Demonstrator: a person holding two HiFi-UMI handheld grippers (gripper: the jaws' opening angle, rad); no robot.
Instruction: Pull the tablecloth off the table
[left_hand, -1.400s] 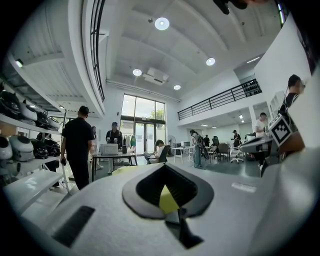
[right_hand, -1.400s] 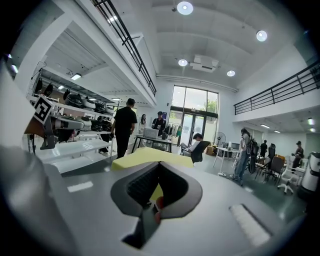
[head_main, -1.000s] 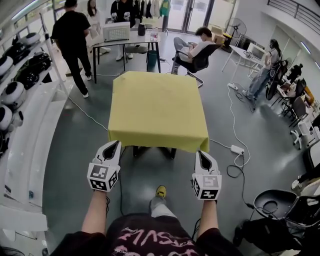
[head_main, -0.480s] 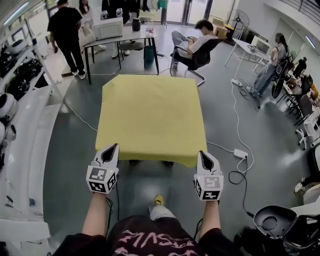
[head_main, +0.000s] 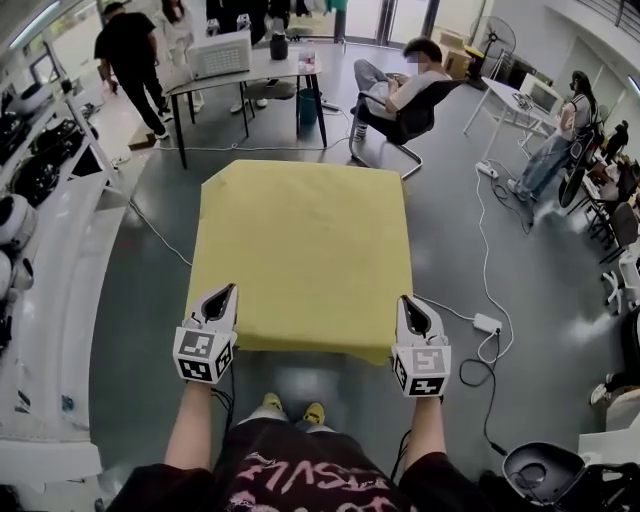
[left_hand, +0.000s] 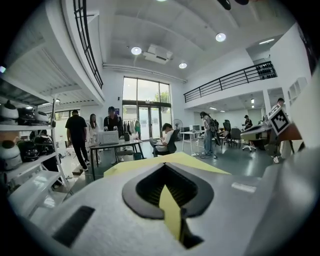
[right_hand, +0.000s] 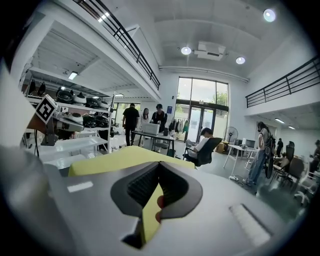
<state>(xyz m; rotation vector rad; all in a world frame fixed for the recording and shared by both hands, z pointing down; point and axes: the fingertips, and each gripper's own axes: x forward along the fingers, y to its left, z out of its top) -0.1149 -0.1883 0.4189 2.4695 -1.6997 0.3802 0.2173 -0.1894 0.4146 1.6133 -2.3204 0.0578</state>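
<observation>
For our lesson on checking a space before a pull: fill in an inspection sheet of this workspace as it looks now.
Surface: fully covered by the yellow tablecloth.
Job's things: tablecloth spread flat, its edges hanging over.
Clutter: nothing seen on the cloth.
Grippers: left gripper and right gripper each shut on the cloth's near edge.
Cables: power strip with cables on the floor at right.
Surroundings: seated person beyond, shelves at left.

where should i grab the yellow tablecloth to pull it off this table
At the two corners of the near hem, coming from the person's side. The tablecloth lies flat across the top with nothing to pinch, but its near edge hangs free as a thin flap. The left gripper and right gripper are each shut on that hem, with a yellow fold between the jaws.
</observation>
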